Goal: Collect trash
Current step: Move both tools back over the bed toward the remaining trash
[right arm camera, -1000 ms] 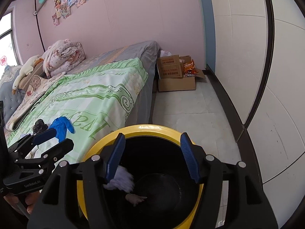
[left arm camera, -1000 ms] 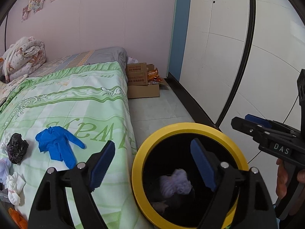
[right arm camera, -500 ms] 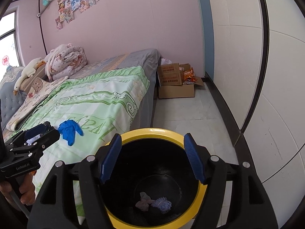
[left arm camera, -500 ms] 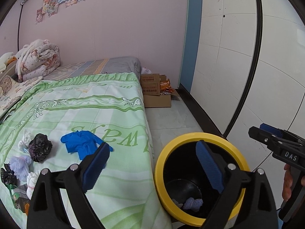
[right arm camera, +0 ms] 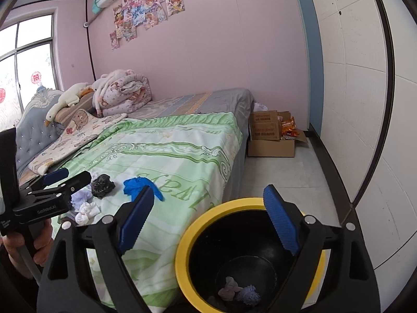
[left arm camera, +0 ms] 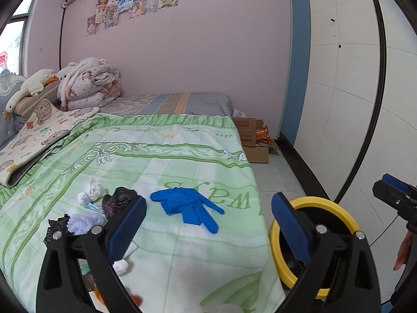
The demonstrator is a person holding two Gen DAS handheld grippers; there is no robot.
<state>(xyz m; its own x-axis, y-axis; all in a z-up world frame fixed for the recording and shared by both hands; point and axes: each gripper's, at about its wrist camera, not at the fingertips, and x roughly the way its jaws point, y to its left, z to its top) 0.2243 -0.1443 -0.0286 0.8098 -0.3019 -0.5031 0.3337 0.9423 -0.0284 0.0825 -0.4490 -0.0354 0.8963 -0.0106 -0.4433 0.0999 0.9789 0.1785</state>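
We hold both tools spread wide and empty; our left tool (left arm camera: pixel 208 224) hangs over the bed's blue glove (left arm camera: pixel 189 207); our right tool (right arm camera: pixel 206 219) above the yellow-rimmed bin (right arm camera: pixel 182 255).

"GenRobot.AI" — left gripper (right arm camera: pixel 56 180) body; cardboard box (right arm camera: pixel 265 130) print — unreadable

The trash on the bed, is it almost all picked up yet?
Not yet. Two small scraps already lie at the bottom of the yellow bin. Both tongs, left and right, are open and hold nothing. On the green blanket wait the blue glove, a black crumpled bag, white tissue wads and a purple scrap.
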